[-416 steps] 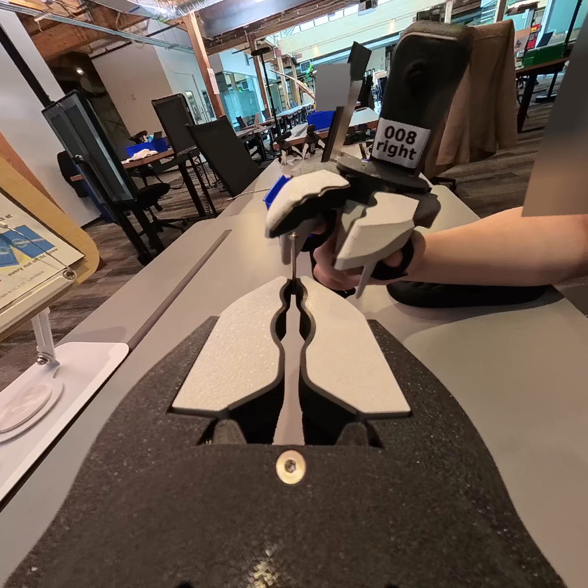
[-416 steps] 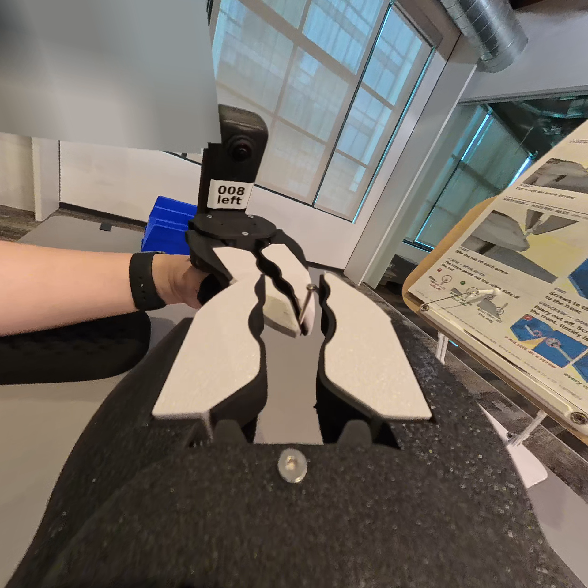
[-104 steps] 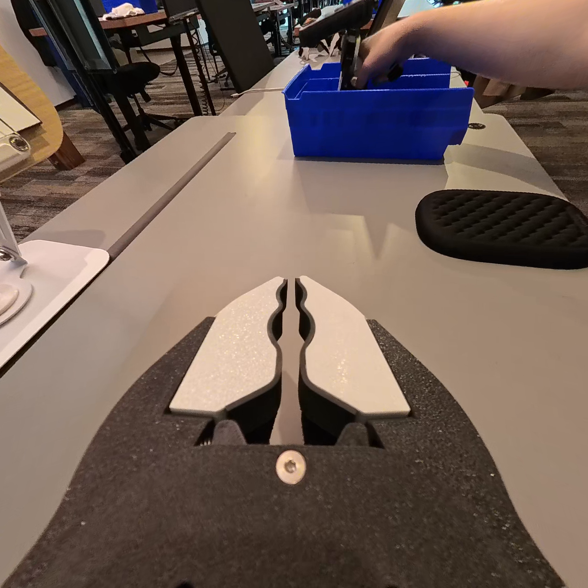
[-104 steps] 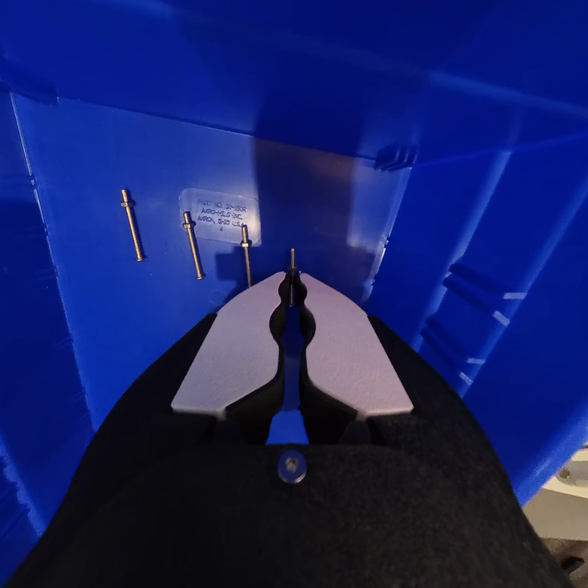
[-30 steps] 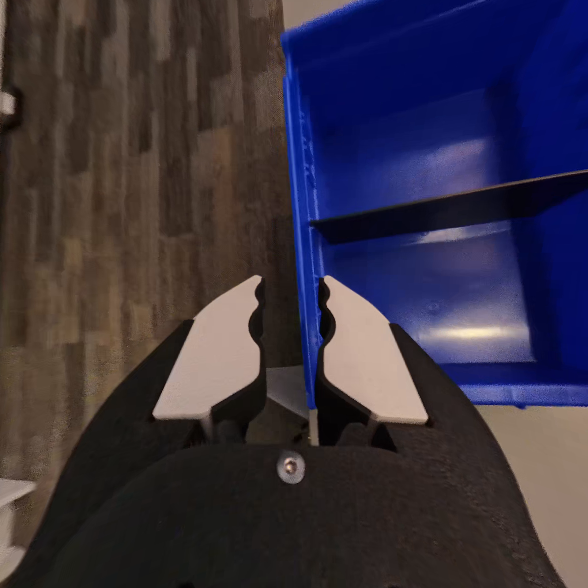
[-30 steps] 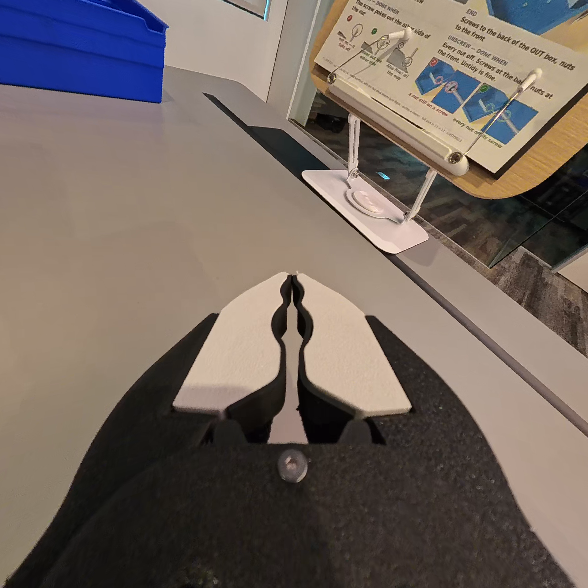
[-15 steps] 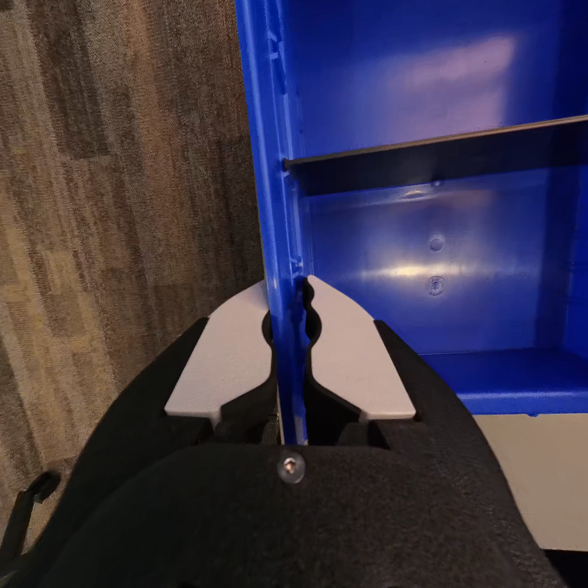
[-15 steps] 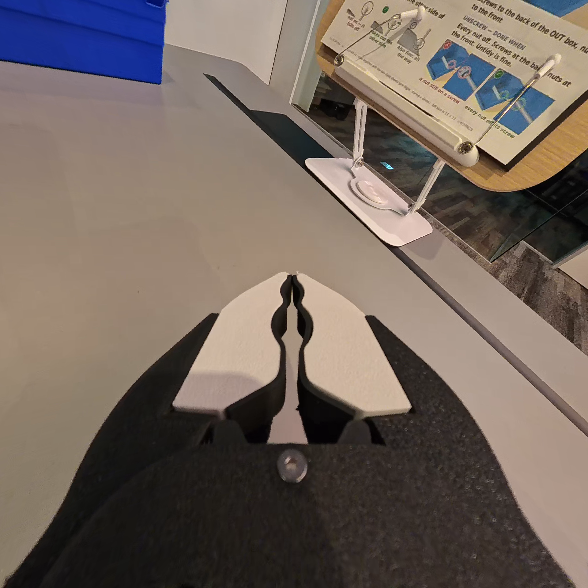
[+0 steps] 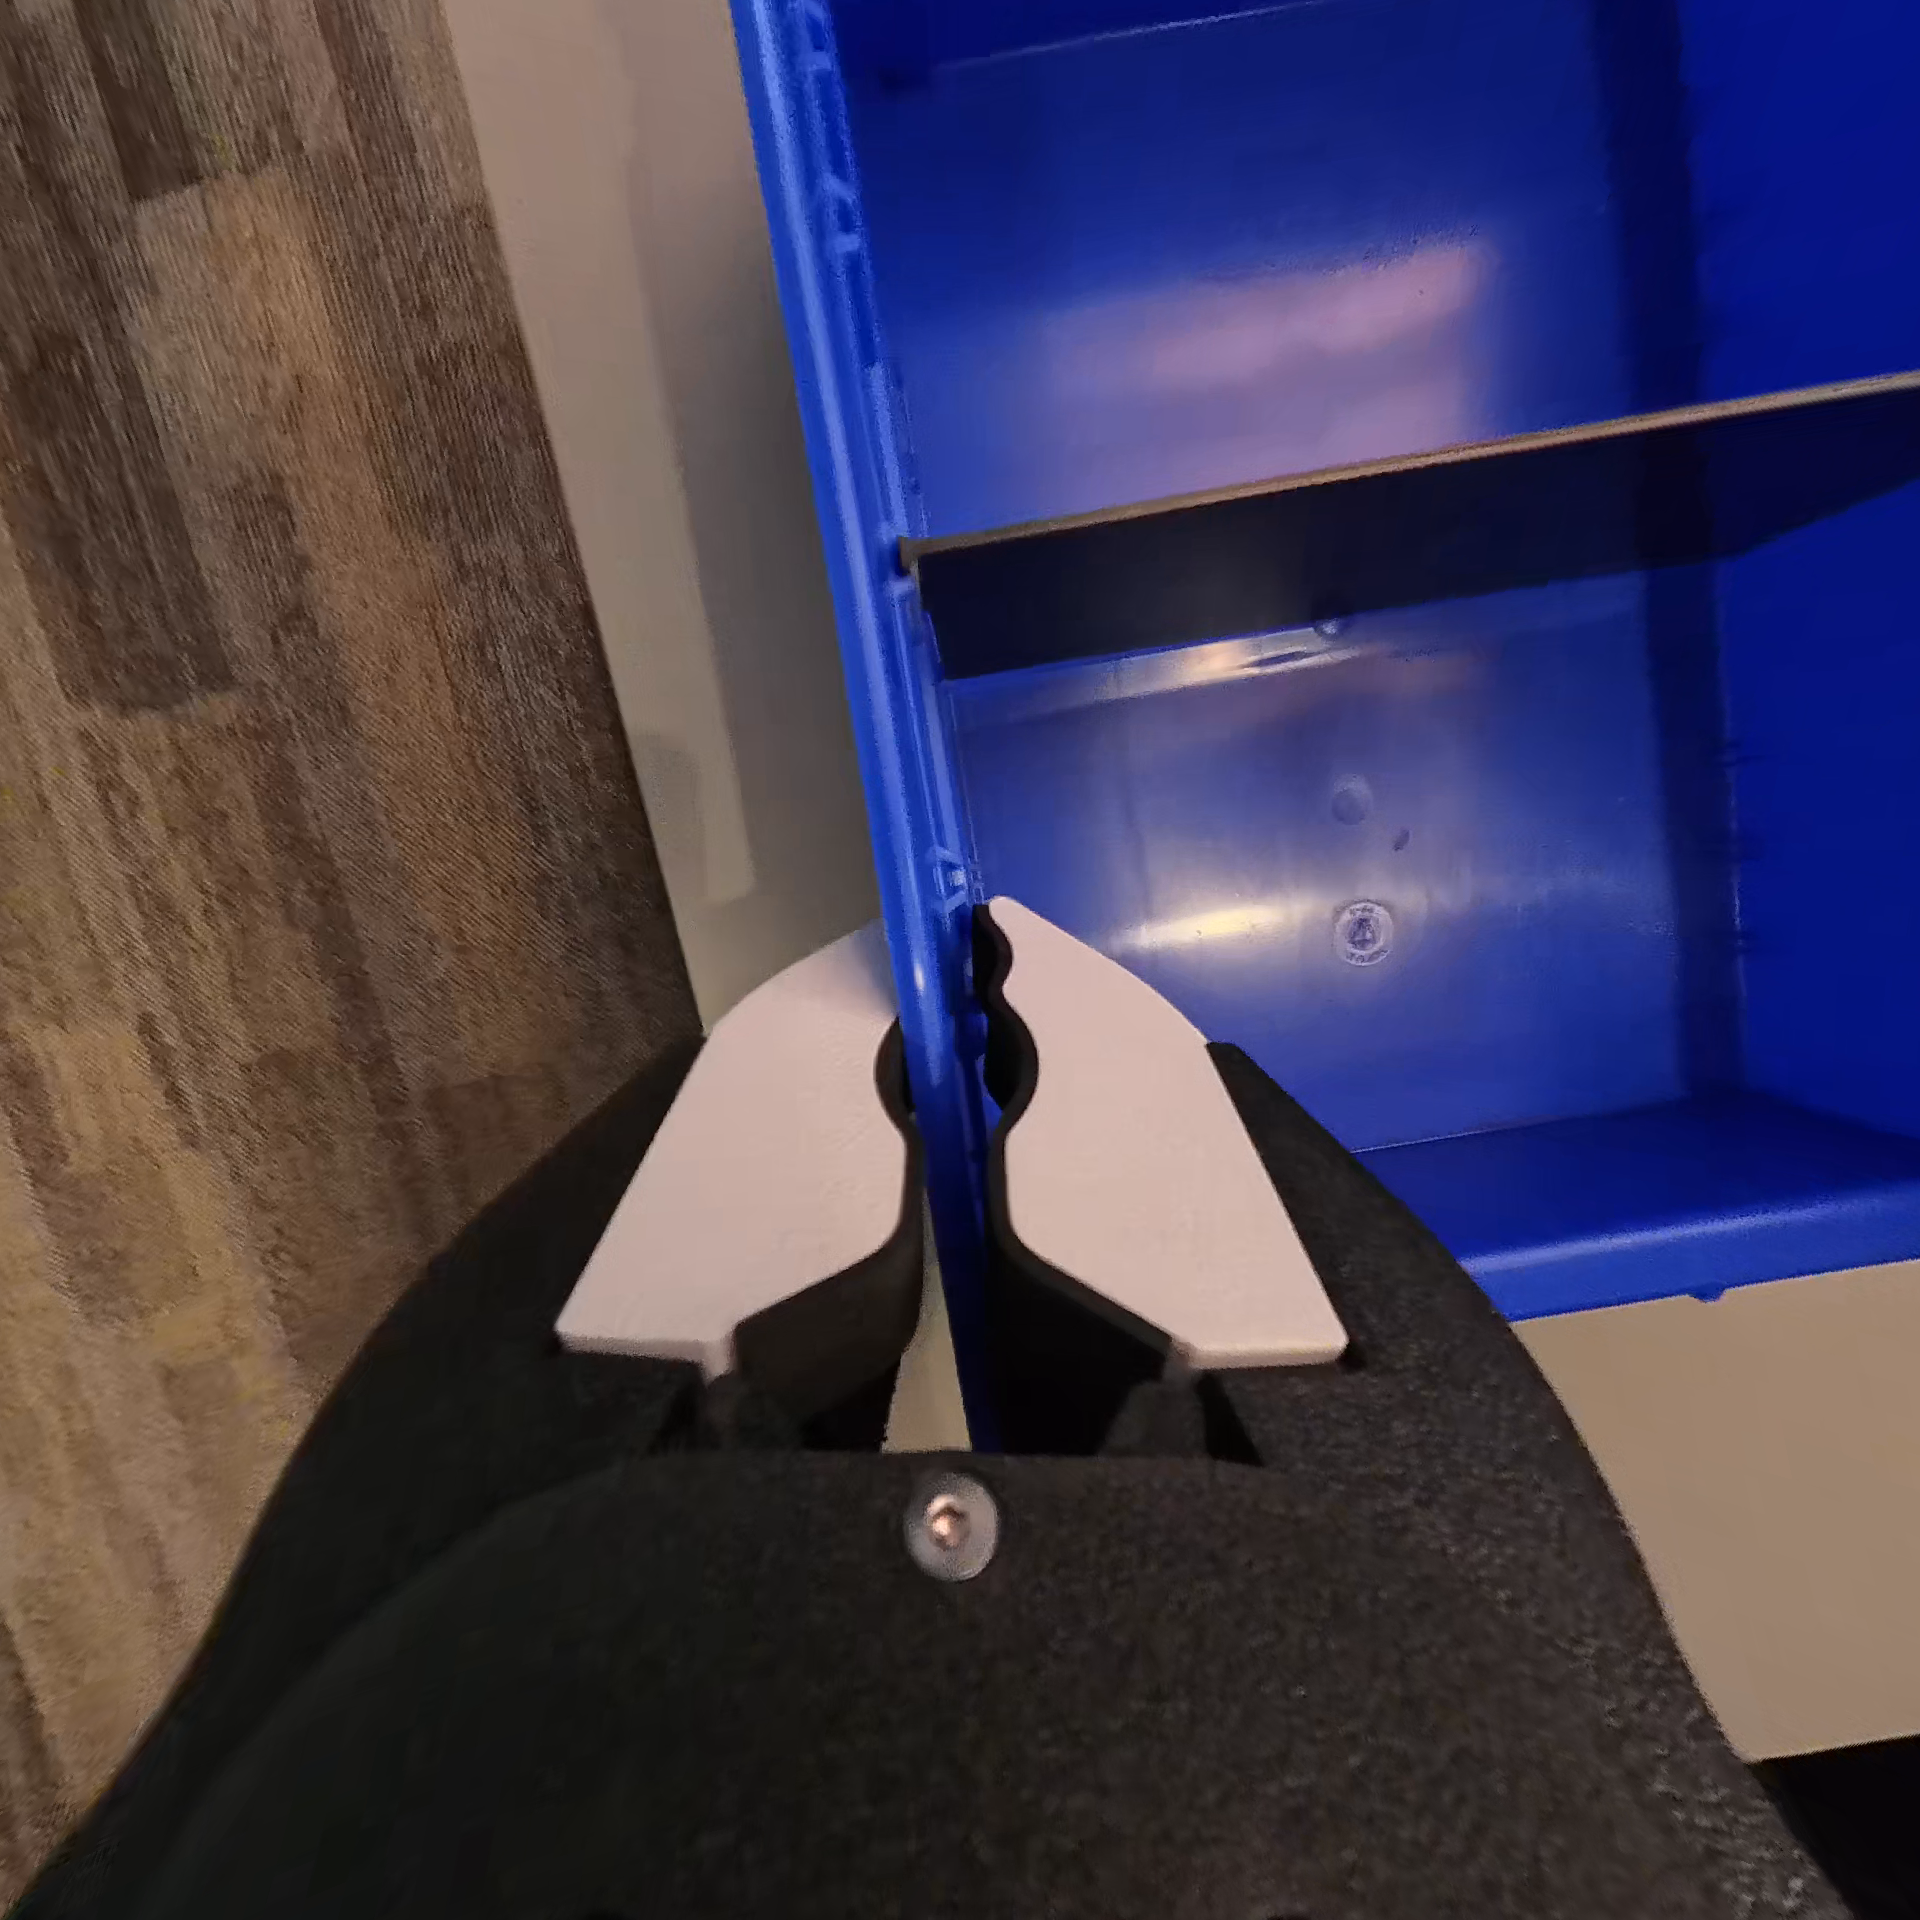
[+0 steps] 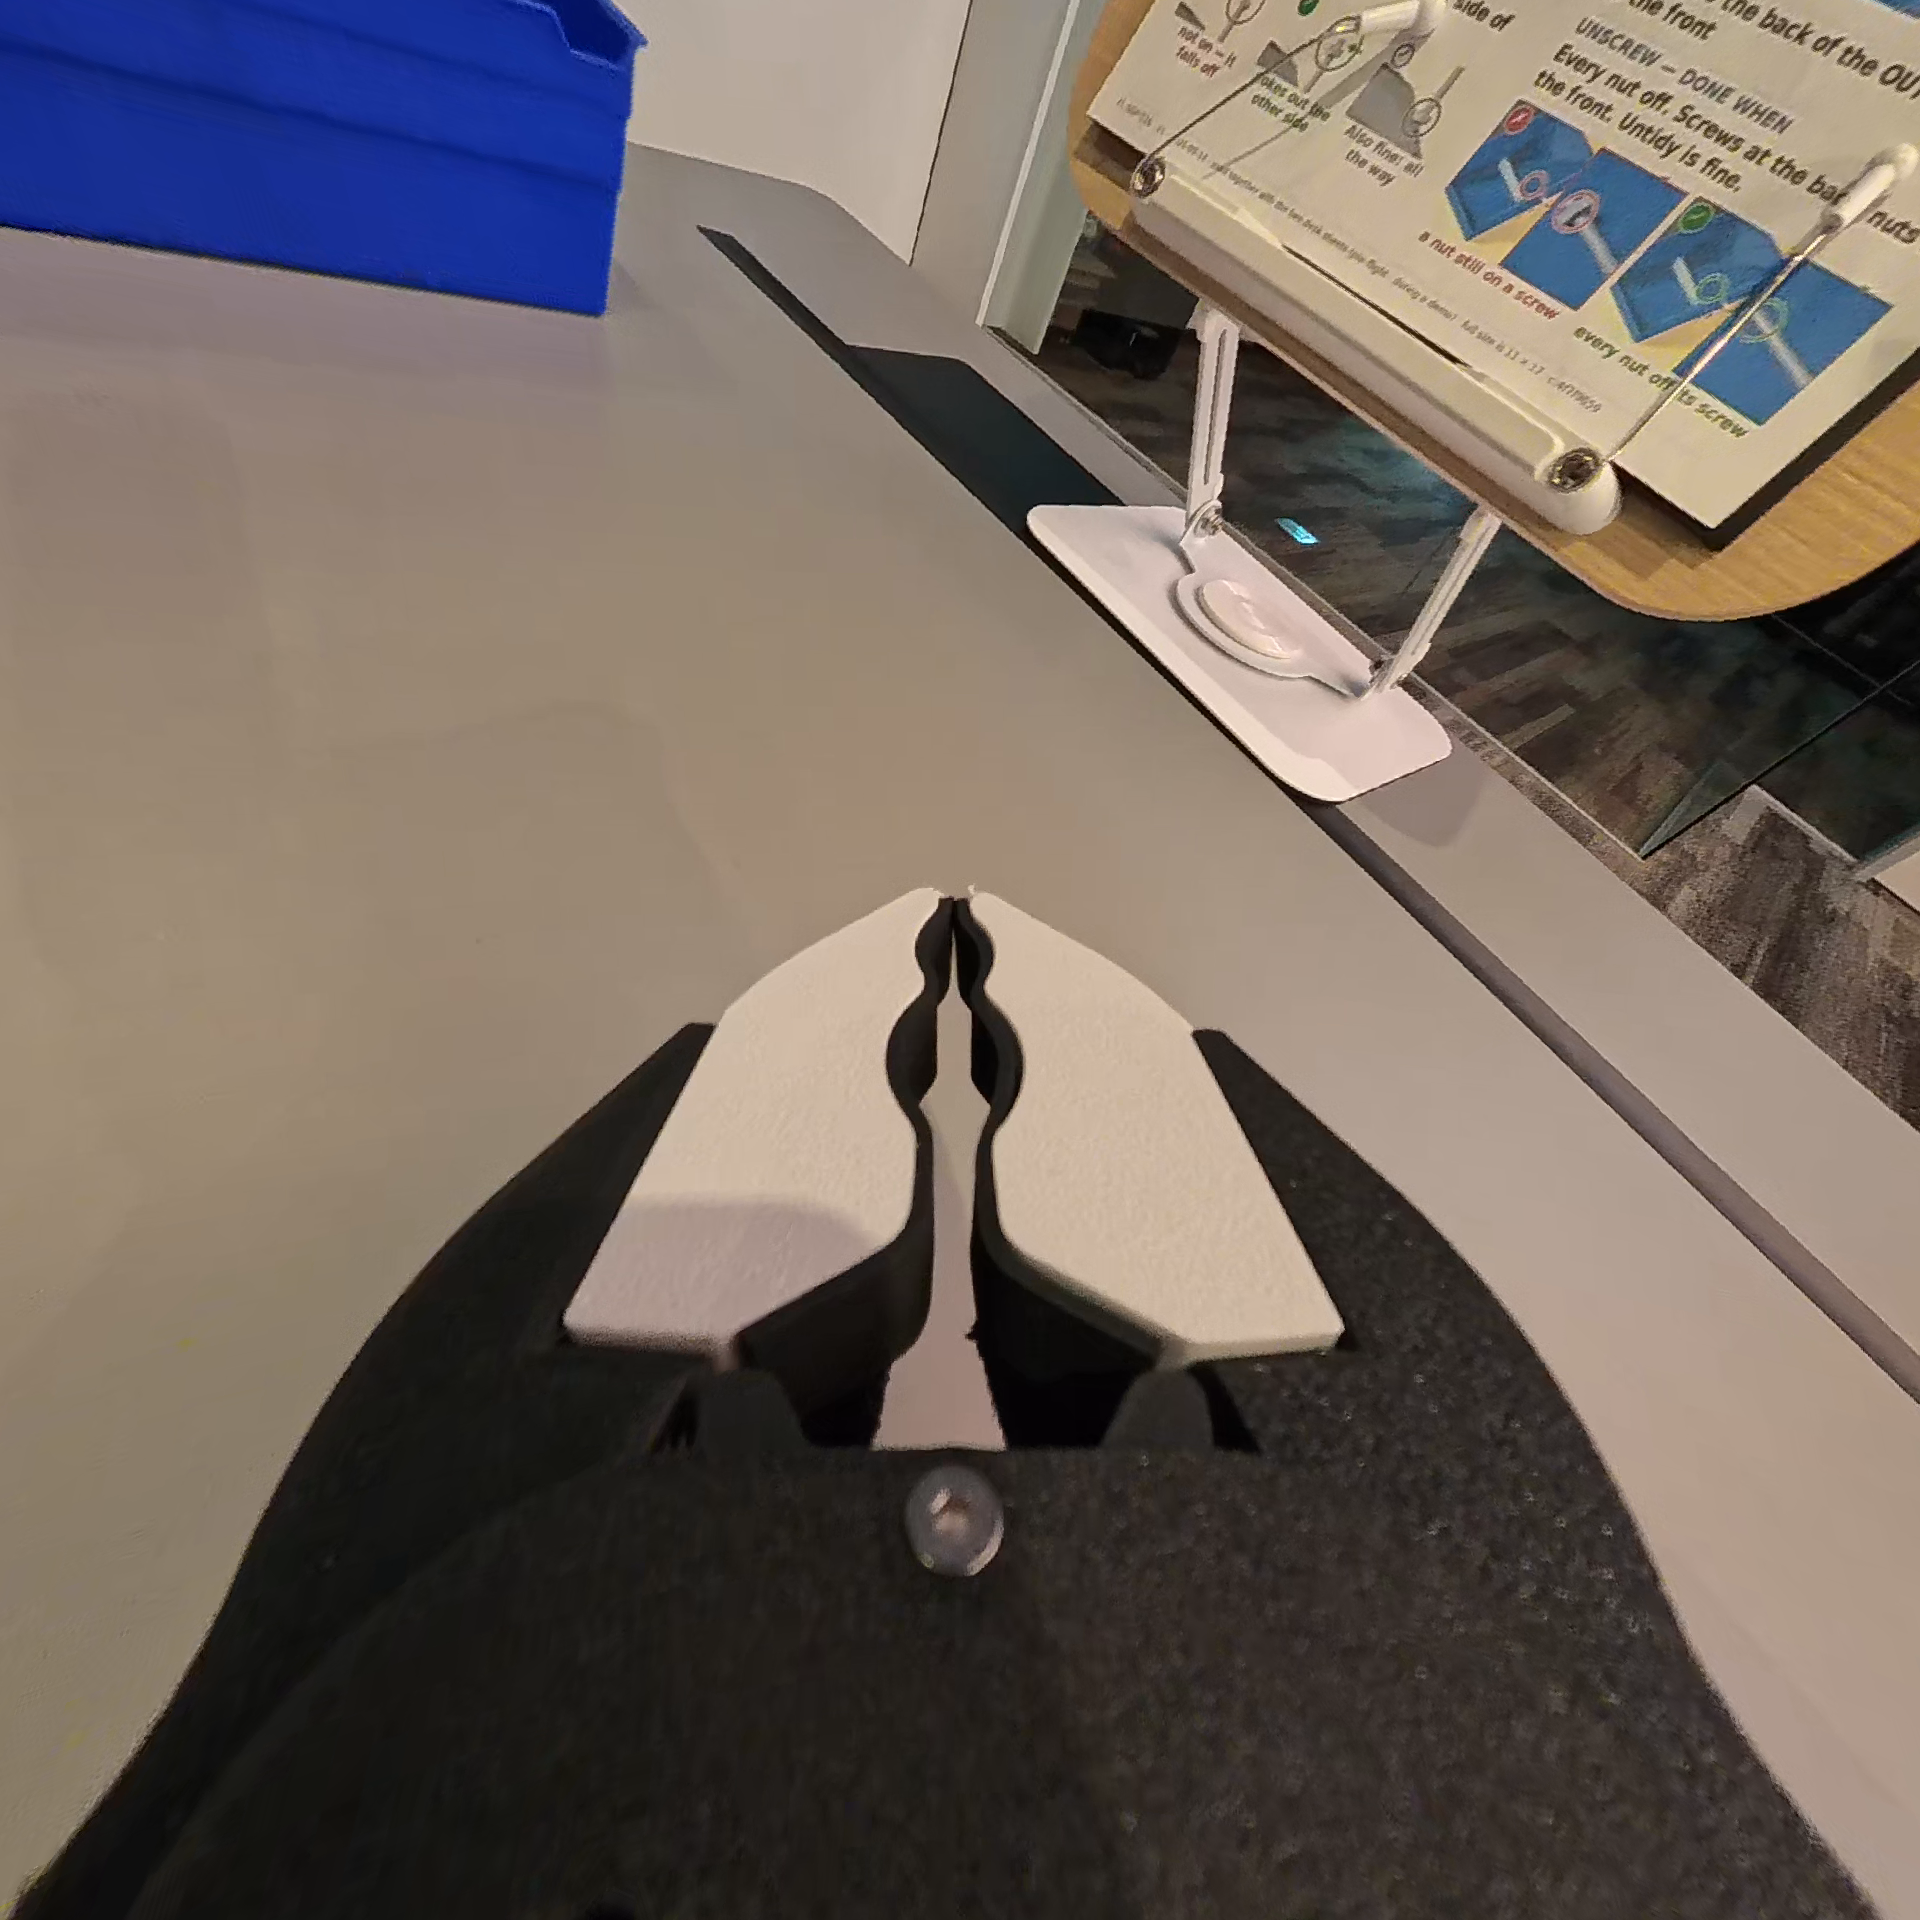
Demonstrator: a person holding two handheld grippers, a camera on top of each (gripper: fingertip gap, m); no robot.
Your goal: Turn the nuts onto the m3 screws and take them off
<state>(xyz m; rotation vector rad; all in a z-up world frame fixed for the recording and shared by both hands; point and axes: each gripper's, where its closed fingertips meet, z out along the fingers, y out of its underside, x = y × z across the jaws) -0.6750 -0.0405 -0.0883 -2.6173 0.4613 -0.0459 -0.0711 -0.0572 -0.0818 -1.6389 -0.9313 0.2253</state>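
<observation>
In the left wrist view my left gripper [image 9: 940,935] is shut on the left side wall of a blue plastic bin [image 9: 1299,831]. One finger is outside the wall, the other inside. The bin has a dark divider [image 9: 1403,540] across it, and both compartments look empty; no screws or nuts show. In the right wrist view my right gripper [image 10: 956,899] is shut and empty, low over the grey table [image 10: 416,675]. Another blue bin [image 10: 312,156] stands at the far left of that table.
A white stand [image 10: 1247,644] holds an instruction sheet [image 10: 1558,208] on a wooden board at the table's right edge. A dark groove [image 10: 935,374] runs along the table. Carpet floor [image 9: 260,727] lies left of the held bin. One gripper's finger ends stand about 60 centimeters off the other's.
My left gripper closed on the bin's side wall, and the bin has shifted slightly in view. The right gripper stays shut and has barely moved over the table.
</observation>
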